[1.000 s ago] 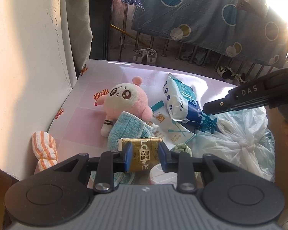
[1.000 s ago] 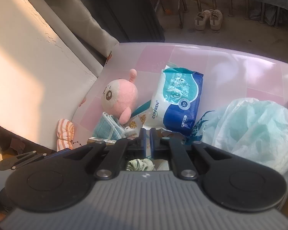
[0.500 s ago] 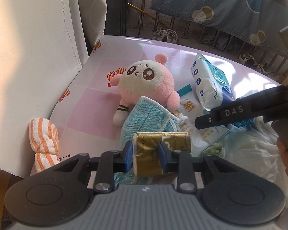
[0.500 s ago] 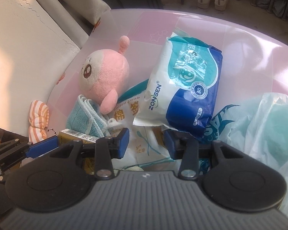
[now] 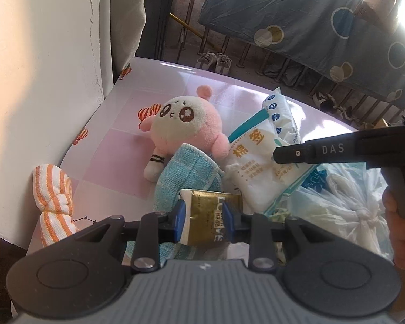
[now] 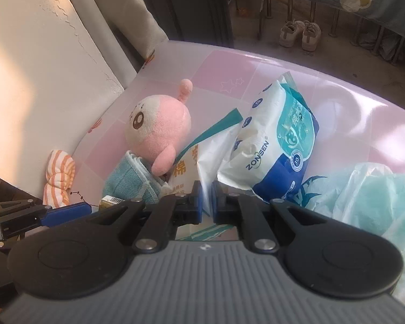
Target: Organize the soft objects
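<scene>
My left gripper [image 5: 203, 216] is shut on a gold tissue pack [image 5: 210, 217], held just above a folded light-blue towel [image 5: 186, 172]. My right gripper [image 6: 206, 193] is shut on the edge of a white cotton-swab bag [image 6: 205, 159], which is lifted and tilted; the bag also shows in the left wrist view [image 5: 259, 170]. A pink plush toy [image 5: 186, 129] lies on the pink table [image 5: 116, 156] behind the towel, also seen in the right wrist view [image 6: 159, 129]. A blue-and-white wet-wipes pack [image 6: 280, 145] leans against the swab bag.
An orange-striped rolled cloth [image 5: 54, 199] lies at the table's left edge by the white wall [image 5: 40, 67]. A knotted translucent plastic bag [image 5: 345, 210] fills the right side. Shoes [image 6: 299, 35] and a railing with a hanging blue sheet stand beyond the table's far edge.
My right gripper opened, then closed on the cotton-swab bag's edge and lifted it. My left gripper kept the gold pack and moved slightly over the blue towel.
</scene>
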`<state>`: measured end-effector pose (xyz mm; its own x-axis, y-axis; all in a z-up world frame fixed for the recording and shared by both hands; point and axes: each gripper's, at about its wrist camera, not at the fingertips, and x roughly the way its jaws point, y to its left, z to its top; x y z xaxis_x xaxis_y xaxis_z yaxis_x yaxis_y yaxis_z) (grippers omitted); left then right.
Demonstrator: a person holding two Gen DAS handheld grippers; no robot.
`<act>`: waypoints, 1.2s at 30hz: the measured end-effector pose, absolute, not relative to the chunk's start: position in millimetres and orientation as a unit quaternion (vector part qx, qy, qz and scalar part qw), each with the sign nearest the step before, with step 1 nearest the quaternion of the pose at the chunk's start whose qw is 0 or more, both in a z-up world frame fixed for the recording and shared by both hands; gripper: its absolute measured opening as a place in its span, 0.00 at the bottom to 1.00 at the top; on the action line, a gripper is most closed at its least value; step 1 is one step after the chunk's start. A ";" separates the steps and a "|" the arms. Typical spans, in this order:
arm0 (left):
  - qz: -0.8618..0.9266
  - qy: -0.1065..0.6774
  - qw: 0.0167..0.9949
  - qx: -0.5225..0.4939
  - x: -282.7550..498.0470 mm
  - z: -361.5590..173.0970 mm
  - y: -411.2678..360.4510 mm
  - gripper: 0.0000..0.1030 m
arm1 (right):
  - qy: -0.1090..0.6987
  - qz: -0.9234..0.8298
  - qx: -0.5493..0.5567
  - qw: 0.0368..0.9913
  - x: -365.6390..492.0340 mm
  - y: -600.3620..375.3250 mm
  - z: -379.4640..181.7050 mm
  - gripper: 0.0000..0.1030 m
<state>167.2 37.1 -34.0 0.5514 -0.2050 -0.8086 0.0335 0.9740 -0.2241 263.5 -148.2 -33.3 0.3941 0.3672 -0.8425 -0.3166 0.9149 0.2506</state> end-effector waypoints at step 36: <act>-0.325 0.452 0.819 -0.138 149.4 45.4 -162.8 0.28 | 0.381 0.156 0.338 0.846 110.7 -415.9 45.3 0.04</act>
<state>149.4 -162.8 45.4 0.3804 -0.6564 -0.6514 0.4071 0.7514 -0.5194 110.7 -415.9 45.3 0.6607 0.5212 -0.5403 -0.0061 0.7234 0.6904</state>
